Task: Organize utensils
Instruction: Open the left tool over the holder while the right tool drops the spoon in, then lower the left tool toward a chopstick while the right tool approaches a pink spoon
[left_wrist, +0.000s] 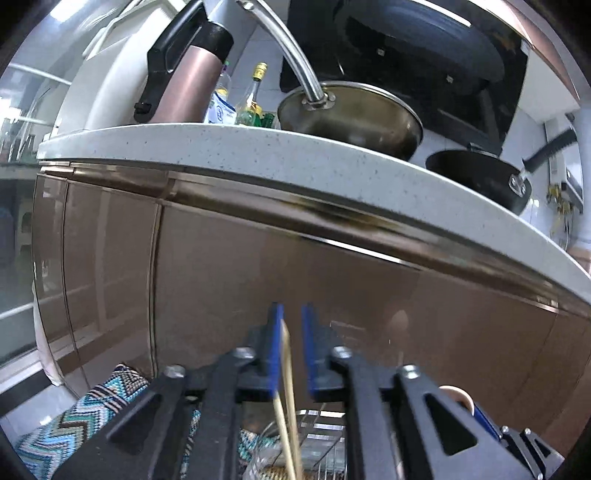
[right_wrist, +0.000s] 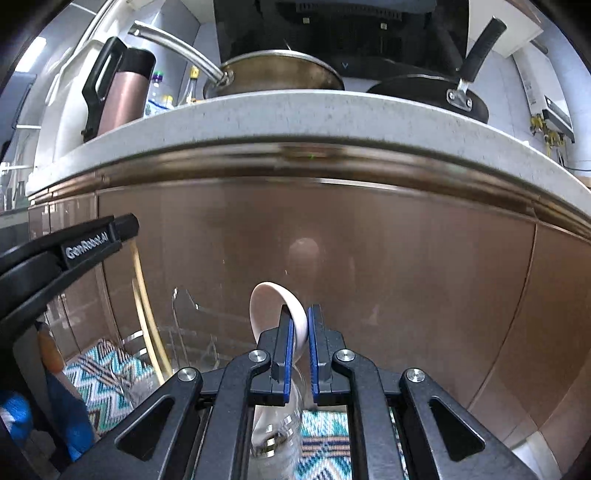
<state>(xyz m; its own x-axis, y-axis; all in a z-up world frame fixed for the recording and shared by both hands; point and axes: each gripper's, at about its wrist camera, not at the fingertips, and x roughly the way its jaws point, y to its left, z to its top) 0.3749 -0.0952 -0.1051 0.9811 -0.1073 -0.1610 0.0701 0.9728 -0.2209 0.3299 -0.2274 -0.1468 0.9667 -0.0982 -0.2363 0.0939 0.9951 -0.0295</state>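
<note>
My left gripper (left_wrist: 292, 314) holds a pair of wooden chopsticks (left_wrist: 287, 384) between its blue pads; they hang down into a clear glass (left_wrist: 280, 454) below. The left gripper also shows in the right wrist view (right_wrist: 127, 225), with the chopsticks (right_wrist: 147, 314) hanging under it. My right gripper (right_wrist: 301, 314) is shut on a white ceramic spoon (right_wrist: 275, 306), bowl end up, its handle reaching down into a clear glass (right_wrist: 277, 435). Both glasses stand on a zigzag-patterned cloth (right_wrist: 107, 373).
A brown cabinet front (right_wrist: 369, 258) and white countertop edge (right_wrist: 295, 114) rise straight ahead. A steel pan (right_wrist: 273, 74), a black frying pan (right_wrist: 424, 92), a pink thermos jug (right_wrist: 122, 92) and bottles (left_wrist: 255, 99) stand on the counter. A wire rack (left_wrist: 325, 435) lies by the left glass.
</note>
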